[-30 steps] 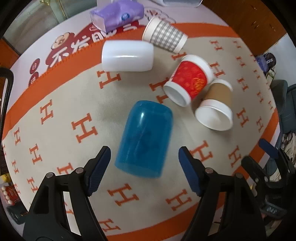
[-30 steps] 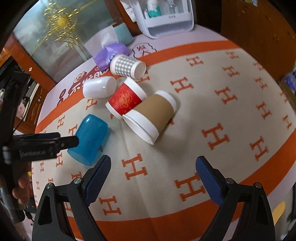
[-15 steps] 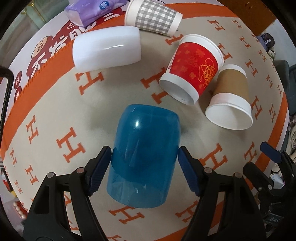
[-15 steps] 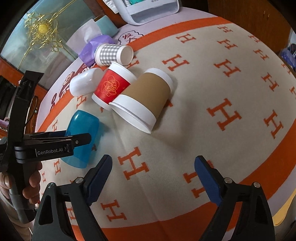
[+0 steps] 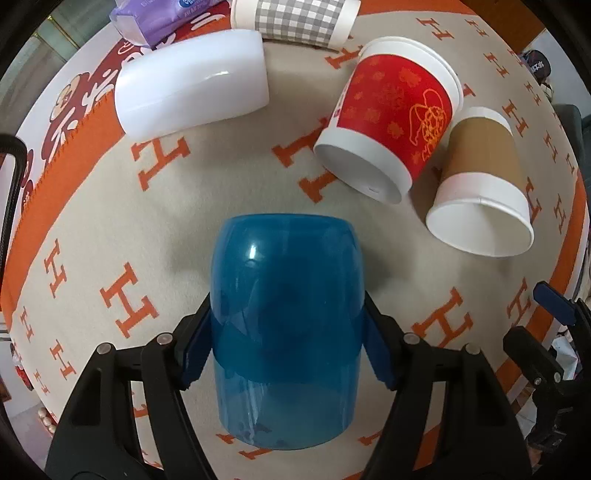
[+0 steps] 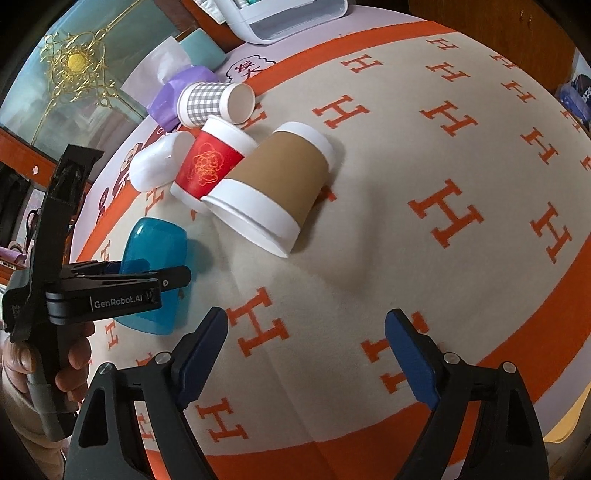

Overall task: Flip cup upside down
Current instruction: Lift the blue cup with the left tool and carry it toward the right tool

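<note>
The blue cup [image 5: 286, 332] lay on its side on the cloth [image 5: 229, 192] with the orange H letters. Its round closed end pointed away from the left gripper [image 5: 286, 354], and its open end pointed back toward the handle. The two blue pads [image 5: 376, 354] of the left gripper sat one on each side of the cup, right up against its walls. The tongs were squeezed in on the cup. From the right wrist view, the cup [image 6: 155, 251] looked to be down on the cloth, and a hand [image 6: 48, 373] was wrapped around the black handle.

The right gripper [image 6: 304, 350] hung above a bare part of the cloth [image 6: 388, 240], well apart from the blue cup. Its tongs were spread wide and held nothing.

Four more cups lay on their sides farther back. A white plastic cup [image 5: 192, 83] was near the orange edge of the cloth. A gray checked paper cup [image 5: 295, 18] was just behind it, next to a purple tissue pack [image 5: 162, 16]. A red paper cup [image 5: 391, 118] with gold drawings lay just beside a brown paper cup [image 5: 480, 184], and the two looked like they were touching. The brown cup's open mouth faced the left gripper. At the far end of the table stood a white plastic rack [image 6: 284, 14].
</note>
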